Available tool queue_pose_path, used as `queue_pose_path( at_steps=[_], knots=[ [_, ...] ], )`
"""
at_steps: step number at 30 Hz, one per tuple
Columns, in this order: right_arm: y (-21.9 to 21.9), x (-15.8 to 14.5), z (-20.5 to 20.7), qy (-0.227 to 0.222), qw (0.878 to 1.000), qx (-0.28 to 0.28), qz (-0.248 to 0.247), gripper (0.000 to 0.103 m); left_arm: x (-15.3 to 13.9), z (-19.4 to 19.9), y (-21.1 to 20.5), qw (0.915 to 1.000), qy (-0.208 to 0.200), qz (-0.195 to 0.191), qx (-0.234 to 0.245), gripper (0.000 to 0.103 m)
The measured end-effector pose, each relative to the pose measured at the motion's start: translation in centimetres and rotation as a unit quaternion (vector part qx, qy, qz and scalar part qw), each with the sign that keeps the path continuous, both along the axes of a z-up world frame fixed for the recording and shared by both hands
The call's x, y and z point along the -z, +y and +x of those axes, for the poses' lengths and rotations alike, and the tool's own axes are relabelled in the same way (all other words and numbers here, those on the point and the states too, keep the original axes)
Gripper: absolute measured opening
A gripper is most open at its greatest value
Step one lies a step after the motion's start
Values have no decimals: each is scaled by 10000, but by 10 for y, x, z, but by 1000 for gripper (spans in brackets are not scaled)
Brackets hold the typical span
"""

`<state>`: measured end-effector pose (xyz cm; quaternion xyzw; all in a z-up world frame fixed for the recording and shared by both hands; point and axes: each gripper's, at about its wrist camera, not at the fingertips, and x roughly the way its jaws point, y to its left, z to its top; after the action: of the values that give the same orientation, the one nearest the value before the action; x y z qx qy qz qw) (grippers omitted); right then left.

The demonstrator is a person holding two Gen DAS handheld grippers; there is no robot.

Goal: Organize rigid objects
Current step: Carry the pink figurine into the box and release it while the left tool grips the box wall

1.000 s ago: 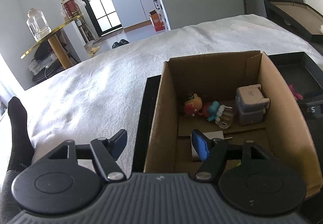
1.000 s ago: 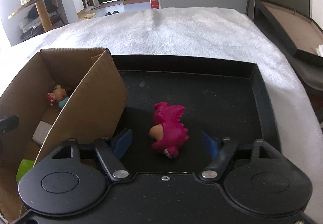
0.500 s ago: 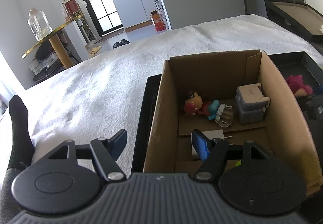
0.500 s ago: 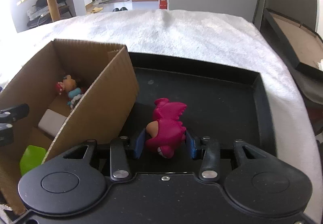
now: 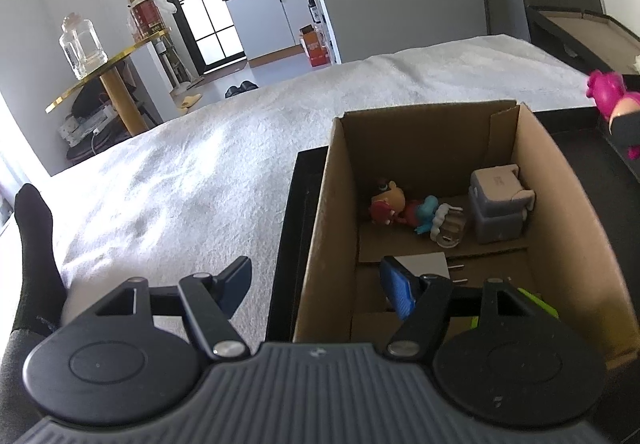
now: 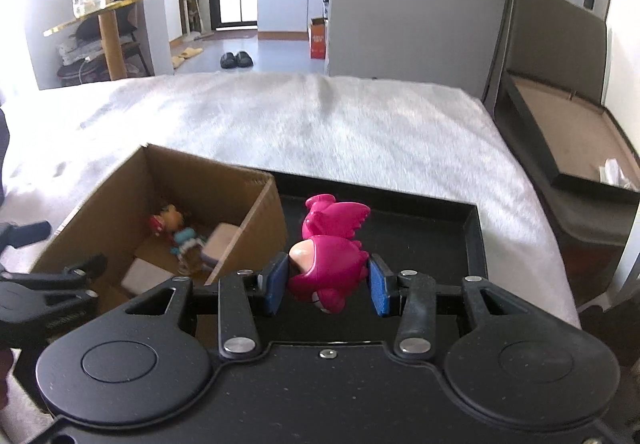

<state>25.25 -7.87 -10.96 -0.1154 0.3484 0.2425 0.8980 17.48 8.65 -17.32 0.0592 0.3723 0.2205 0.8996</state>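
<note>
My right gripper is shut on a pink winged toy figure and holds it in the air above the black tray. The same pink toy shows at the right edge of the left wrist view. An open cardboard box stands in the tray's left part. Inside it lie a small doll, a grey block toy, a white block and something green. My left gripper is open, its fingers straddling the box's near left wall with nothing gripped.
The tray rests on a white fluffy blanket. A foot in a black sock lies at the left. A gold side table with a glass jar stands beyond. A dark shallow box sits at the right.
The right gripper closed on the pink toy and lifted it off the tray, level with the box's rim. The left gripper has kept still and open.
</note>
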Motion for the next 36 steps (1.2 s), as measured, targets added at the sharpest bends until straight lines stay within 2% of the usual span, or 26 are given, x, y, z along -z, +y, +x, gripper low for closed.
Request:
queue_pose_path(
  at_steps=[8, 19, 24, 33, 36],
  knots=[
    [14, -18, -14, -173, 9997, -146, 2, 42, -2, -5, -2, 9999, -29, -52, 124, 69],
    [39, -24, -28, -147, 9985, -535, -1, 42, -7, -11, 6, 9996, -85, -238, 79, 69],
    [52, -17, -34, -57, 9974, -712, -14, 42, -8, -15, 9, 9994, -143, -312, 85, 69],
    [74, 7, -35, 179, 9955, -906, -213, 42, -13, -18, 25, 9968, -229, -766, 17, 69],
    [79, 11, -35, 190, 9947, -976, -264, 42, -12, -19, 27, 9960, -257, -852, 47, 64]
  ],
)
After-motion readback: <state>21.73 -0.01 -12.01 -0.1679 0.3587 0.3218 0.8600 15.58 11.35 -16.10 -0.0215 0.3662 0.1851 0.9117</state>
